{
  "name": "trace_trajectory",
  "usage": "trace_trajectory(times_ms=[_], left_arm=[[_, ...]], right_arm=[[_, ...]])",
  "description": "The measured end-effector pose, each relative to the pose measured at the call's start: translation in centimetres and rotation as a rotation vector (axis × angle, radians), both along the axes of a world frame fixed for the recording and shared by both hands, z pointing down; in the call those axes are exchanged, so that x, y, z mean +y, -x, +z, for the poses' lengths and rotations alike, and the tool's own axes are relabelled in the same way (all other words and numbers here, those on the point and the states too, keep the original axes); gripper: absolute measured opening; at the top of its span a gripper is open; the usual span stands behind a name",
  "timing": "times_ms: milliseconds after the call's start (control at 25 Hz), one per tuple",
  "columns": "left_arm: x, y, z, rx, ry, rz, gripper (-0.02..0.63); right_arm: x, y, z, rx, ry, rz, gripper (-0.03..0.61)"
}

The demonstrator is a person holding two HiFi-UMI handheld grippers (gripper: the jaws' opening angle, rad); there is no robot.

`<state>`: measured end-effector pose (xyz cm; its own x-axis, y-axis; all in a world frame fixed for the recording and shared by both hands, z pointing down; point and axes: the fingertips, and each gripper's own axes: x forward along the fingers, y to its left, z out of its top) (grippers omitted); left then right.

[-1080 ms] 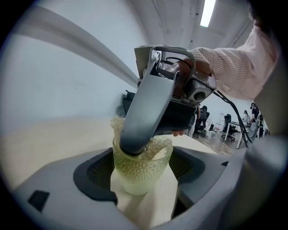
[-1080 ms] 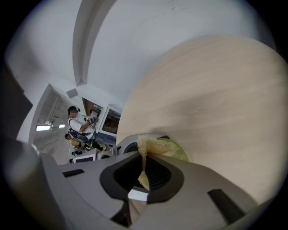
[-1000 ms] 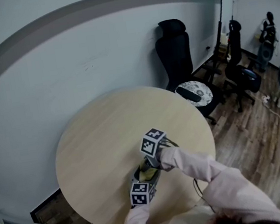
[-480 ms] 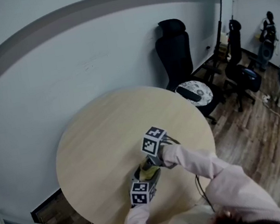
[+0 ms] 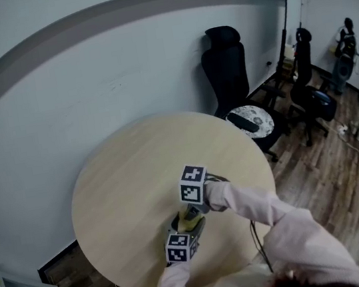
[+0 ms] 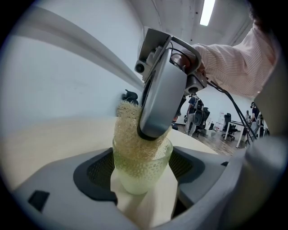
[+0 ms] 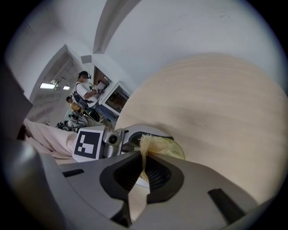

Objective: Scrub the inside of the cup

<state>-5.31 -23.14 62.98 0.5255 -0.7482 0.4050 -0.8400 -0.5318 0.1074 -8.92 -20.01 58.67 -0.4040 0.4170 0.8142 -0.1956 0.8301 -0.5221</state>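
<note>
The cup, pale green and see-through, is gripped by its sides between the jaws of the left gripper. It is held upright over the counter, toward the near edge. Whether its base rests on the counter cannot be told. A coarse yellow sponge is pinched in the nearly closed jaws of the right gripper and has been pushed down into the cup, with part of it standing above the rim.

Several faults can be foreseen from here:

- **Twisting or tipping:** if the scrubbing is done with sideways force, the cup may be turned or tipped in the left jaws, since its wall looks smooth and only two narrow strips of it are held.
- **Cracking:** if that is answered with a harder squeeze, a thin wall could be cracked.
- **Chipping:** the rim may be struck or chipped by the hard tips of the right jaws, which are already at the mouth.
- **Losing the sponge:** the sponge is held by only a thin fold, so it could be dragged out and left wedged inside.
- **Falling:** a cup knocked loose this close to the edge might be lost to the floor.
</note>
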Motion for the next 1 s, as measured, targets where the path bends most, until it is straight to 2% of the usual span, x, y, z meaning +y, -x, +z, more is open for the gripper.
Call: trace_trajectory(times_ms=[160, 440, 640, 840, 1000], left_arm=[[0.0, 0.1, -0.2, 0.004, -0.014, -0.001, 0.371], [-0.1, 0.1, -0.4, 0.003, -0.014, -0.002, 0.371], [0.2, 0.0, 0.0, 0.011, 0.012, -0.003, 0.371], [0.2, -0.2, -0.1, 0.015, 0.008, -0.007, 0.371], [0.4, -0.1, 0.1, 0.018, 0.021, -0.011, 0.371]], right_arm=[[0.5, -0.4, 0.0, -0.003, -0.08, -0.159, 0.017], [0.8, -1.1, 0.1, -0.028, -0.272, -0.507, 0.017], [0.7, -1.2, -0.5, -0.077, -0.409, -0.733, 0.017], [0.4, -1.2, -0.4, -0.094, -0.485, -0.847, 0.017], [0.2, -1.8, -0.5, -0.052, -0.553, -0.94, 0.017]])
